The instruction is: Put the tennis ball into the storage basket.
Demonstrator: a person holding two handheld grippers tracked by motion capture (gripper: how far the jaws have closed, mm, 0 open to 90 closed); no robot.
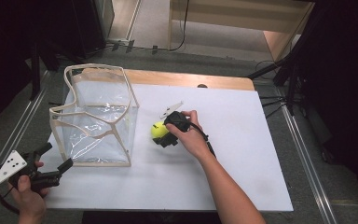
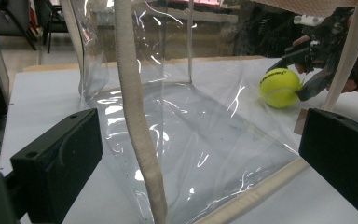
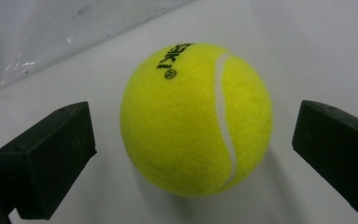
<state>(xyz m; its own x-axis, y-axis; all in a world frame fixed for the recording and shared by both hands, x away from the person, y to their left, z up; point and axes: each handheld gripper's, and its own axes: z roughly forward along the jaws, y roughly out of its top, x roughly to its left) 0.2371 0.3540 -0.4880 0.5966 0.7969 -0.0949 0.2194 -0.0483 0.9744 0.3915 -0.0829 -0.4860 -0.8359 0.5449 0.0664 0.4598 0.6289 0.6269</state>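
The right gripper (image 1: 162, 135) is straddling the tennis ball (image 1: 158, 129), jaws spread apart and clear of it. The ball is resting near the middle of the white tabletop (image 1: 242, 154), just beside the clear bag (image 1: 98, 116). The left gripper (image 1: 58, 158) is hovering at the near-left corner, jaws apart, facing the bag.

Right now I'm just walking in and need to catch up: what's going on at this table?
A person holds a claw in each hand at a white table. The right claw is open around a yellow tennis ball lying on the table, jaws on either side, not yet touching. The left claw is open near the corner of a clear plastic bag with beige trim, standing upright beside the ball.
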